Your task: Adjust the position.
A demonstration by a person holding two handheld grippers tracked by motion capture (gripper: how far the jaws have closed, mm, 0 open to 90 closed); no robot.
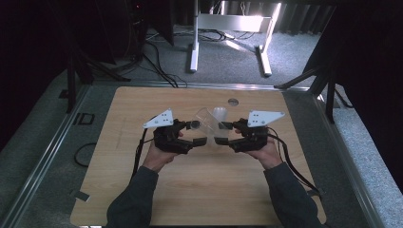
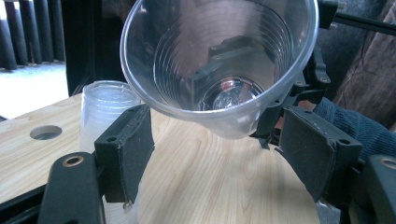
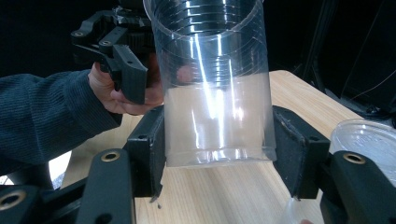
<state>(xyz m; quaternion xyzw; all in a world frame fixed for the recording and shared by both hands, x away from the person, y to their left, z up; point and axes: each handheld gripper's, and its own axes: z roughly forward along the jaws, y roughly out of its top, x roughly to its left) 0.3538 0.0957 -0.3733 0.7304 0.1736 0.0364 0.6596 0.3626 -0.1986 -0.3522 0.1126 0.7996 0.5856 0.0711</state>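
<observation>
Pale wood-grain counter (image 1: 190, 190), above its middle a clear ribbed plastic cup (image 1: 207, 124) lying sideways, base clenched by the right tongs (image 1: 222, 133), left tongs (image 1: 198, 133) released with jaws parted around its rim, frosted cup stack (image 1: 220, 114) just behind.

a: what surrounds the wooden table (image 1: 142, 199)?

b: grey carpet floor (image 1: 223, 57), with a metal rail (image 1: 43, 156) running along the left side.

a: and at the far end?

b: a white desk frame (image 1: 228, 28) stands in a bright patch of light, black cables (image 1: 157, 61) trailing across the carpet. dark curtains (image 1: 38, 33) close in left and right.
</observation>
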